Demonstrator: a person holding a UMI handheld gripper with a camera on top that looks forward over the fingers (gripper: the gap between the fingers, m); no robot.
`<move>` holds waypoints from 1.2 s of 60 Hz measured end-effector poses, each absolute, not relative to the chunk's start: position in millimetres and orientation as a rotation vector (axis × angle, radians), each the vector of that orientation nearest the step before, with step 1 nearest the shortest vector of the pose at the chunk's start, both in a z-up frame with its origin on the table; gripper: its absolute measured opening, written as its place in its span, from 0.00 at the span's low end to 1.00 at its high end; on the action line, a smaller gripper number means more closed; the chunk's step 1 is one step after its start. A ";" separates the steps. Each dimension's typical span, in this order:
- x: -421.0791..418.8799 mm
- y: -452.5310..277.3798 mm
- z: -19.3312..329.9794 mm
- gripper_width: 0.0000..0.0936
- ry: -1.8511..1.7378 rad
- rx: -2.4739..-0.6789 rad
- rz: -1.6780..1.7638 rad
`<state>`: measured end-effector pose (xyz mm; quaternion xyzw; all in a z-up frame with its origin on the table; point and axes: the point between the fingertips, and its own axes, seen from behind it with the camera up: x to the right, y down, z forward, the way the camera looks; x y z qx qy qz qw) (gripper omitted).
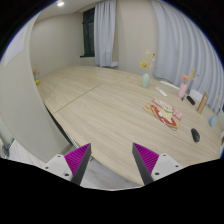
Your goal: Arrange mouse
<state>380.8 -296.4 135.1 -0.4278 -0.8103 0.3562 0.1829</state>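
Mouse-shaped small dark object (195,134) lies far beyond the gripper (112,160), whose magenta-padded fingers (78,158) stand spread, holding nothing, above the long light wooden table (95,100); a red-patterned item (164,112) sits near it.

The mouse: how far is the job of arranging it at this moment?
Nothing looks done yet. The mouse lies untouched on the far side of the table, near a pink mat, well beyond the tongs. In hand: the tongs are open and empty, only hovering over the near edge. Left to do: reach the mouse, grasp it and place it.
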 end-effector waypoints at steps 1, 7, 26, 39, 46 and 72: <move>380.8 -294.4 134.4 0.91 -2.286 -1.212 0.995; 365.4 -287.8 134.5 0.91 -2.251 -1.255 0.992; 321.6 -239.2 128.8 0.91 -2.118 -1.370 0.924; 299.5 -166.9 125.7 0.91 -1.981 -1.493 0.845; 289.0 -114.8 121.9 0.91 -1.897 -1.564 0.782; 254.1 55.2 98.9 0.91 -1.703 -1.694 0.675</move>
